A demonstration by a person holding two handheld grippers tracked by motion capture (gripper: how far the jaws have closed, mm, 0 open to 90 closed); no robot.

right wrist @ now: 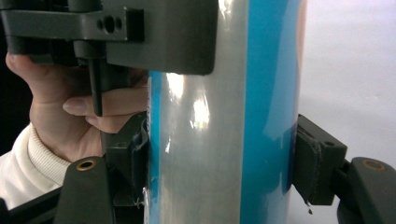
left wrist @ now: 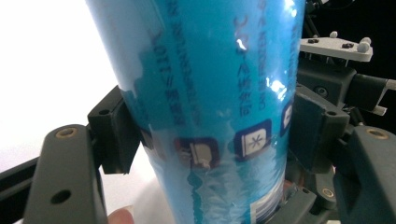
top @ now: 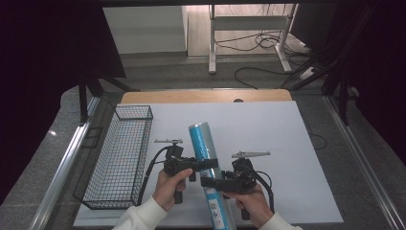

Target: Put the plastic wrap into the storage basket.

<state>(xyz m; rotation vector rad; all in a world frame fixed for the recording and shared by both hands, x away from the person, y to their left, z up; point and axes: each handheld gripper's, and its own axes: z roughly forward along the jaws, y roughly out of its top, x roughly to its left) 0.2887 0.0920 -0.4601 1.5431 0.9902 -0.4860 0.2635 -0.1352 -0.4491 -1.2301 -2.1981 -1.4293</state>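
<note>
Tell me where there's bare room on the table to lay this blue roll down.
The white mat is bare right of the blue roll, out to its right edge, and along the far strip behind the wire basket. It's crowded in the near middle, where the left claw and right claw clamp the roll.

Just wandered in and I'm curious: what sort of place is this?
Probably a lab or workshop set up for recording handling demonstrations: a white-topped table holding a wire basket, loose cables on the floor behind, and camera-carrying grippers clamped on a blue roll.
</note>
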